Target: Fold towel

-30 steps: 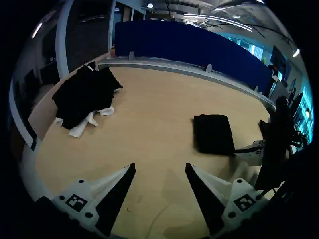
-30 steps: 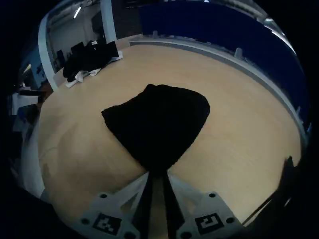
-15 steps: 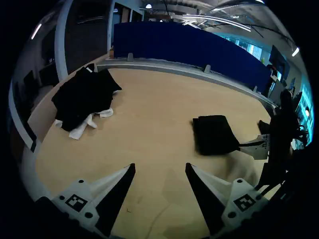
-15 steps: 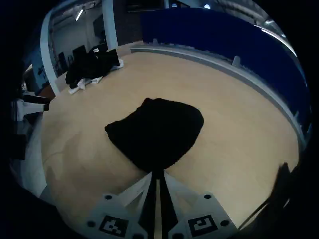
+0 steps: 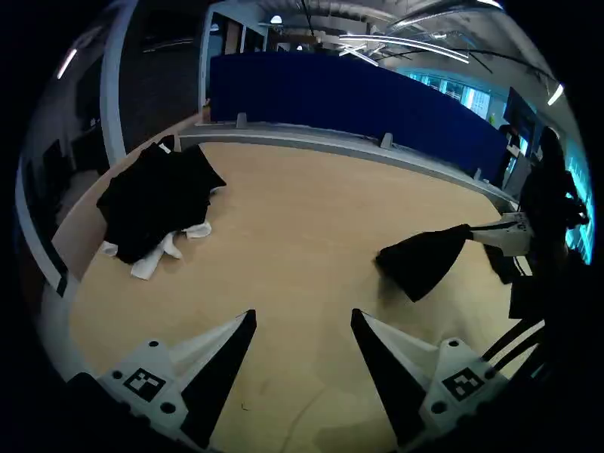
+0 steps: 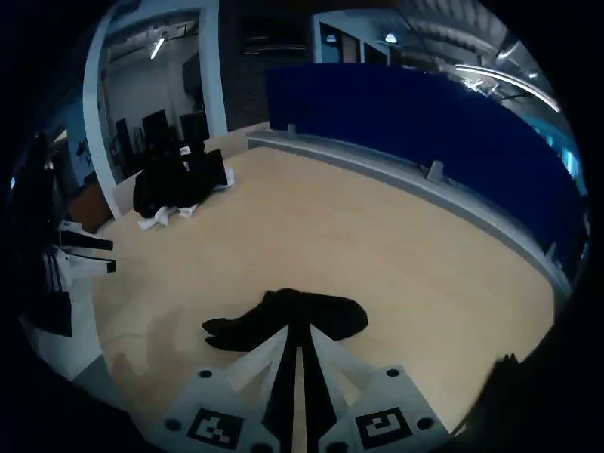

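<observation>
- On the table [image 5: 302, 208], right side: towel [image 5: 421, 260], black, hanging by one edge in a slack wedge. Its low corner is close to the wood; whether it touches cannot be told. The right gripper view has it as a dark bunch [image 6: 306, 311] just past the fingertips.
- Right gripper [image 5: 472, 230]: pinching the towel's edge, fingers pressed together [image 6: 300, 332] with cloth between them. Judged to be held high so that the cloth's own weight draws it out straight.
- Left gripper [image 5: 303, 311]: spread wide, holding nothing, over bare wood, well apart from the towel. Judged to be kept free to take a second corner.
- Pile [image 5: 155, 200]: black and white cloths, heaped at the far left of the table, well apart from both grippers. Likely stock set aside, out of the working space.
- Partition [image 5: 340, 90]: blue, along the table's far edge.
- Stage, as a judgement: the towel is bunched, not squared, so no neat fold lies on the wood yet.
</observation>
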### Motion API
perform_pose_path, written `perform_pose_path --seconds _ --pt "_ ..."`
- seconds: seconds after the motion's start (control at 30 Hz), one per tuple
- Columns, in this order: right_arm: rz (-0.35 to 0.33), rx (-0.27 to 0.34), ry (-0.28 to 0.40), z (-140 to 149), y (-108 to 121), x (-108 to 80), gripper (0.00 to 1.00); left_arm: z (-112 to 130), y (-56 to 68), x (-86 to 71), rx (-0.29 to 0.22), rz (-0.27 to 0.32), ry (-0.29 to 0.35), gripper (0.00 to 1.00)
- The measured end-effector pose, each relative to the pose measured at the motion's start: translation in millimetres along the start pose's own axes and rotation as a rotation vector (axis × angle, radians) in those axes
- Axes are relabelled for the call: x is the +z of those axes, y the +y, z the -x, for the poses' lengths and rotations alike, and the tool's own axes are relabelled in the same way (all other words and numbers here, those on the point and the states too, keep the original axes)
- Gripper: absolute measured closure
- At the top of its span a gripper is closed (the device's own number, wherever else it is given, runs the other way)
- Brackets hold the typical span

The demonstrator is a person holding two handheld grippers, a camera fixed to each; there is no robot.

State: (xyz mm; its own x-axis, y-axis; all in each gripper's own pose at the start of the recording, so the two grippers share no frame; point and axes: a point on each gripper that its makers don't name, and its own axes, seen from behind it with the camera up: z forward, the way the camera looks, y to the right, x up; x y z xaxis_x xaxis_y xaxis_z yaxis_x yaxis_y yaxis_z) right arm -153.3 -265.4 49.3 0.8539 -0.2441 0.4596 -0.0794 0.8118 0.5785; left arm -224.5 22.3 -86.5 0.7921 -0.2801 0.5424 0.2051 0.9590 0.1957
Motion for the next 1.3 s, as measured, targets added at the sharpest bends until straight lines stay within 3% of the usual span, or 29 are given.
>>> perform_pose_path --seconds 0.27,0.77,1.3 --pt "0.021 0.002 0.054 -35.5 17.7 -18.3 0.95 -7.5 0.7 -3.9 0.004 0.006 0.019 0.07" --pt "0.082 0.022 0.094 -60.6 70.1 -50.8 0.95 -13.0 10.3 -6.9 0.019 0.022 0.022 0.07" --pt "0.167 0.028 0.064 -47.9 160.0 -90.2 0.95 -12.9 17.5 -1.6 0.046 0.027 0.013 0.07"
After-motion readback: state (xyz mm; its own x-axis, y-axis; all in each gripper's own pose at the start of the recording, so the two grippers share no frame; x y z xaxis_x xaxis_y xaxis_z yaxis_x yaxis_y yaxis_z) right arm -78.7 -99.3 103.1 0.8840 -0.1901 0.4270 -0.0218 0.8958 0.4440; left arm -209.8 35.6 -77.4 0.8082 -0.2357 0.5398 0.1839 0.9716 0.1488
